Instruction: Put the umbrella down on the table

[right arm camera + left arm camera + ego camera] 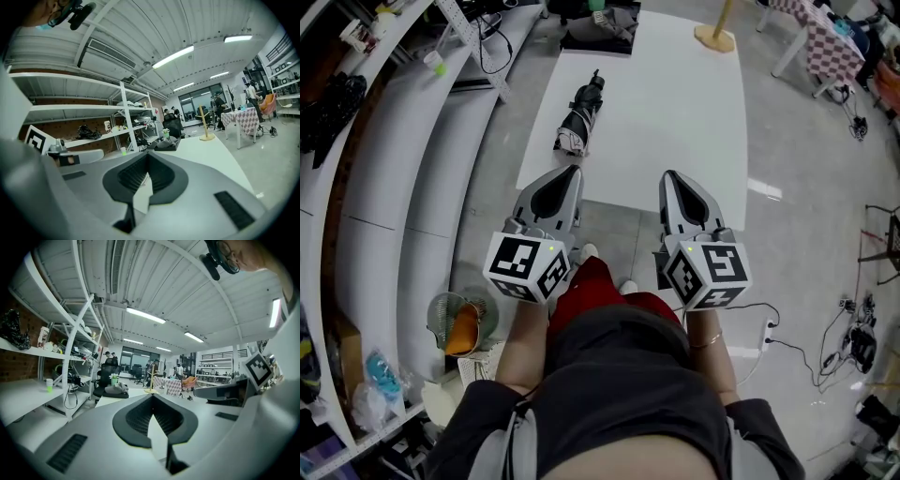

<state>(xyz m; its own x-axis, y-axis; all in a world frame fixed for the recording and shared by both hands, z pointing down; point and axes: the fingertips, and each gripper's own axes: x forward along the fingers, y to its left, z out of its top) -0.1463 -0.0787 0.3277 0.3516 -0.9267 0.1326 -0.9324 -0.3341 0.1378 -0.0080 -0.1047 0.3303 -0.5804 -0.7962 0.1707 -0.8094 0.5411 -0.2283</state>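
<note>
The umbrella (579, 117) lies folded on the tabletop (675, 112), likely light, soft cloth over stiff ribs; pinch it mid-length. The fingers of the left gripper (571, 171) and right gripper (670, 176) are pressed together, empty.

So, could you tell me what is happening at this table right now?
A person stands at the near edge of the white table, holding the left gripper and the right gripper level in front. Both have their fingers closed with nothing between them. The folded umbrella lies flat on the table near its left edge, ahead of the left gripper and untouched, so it looks already set down.
</note>
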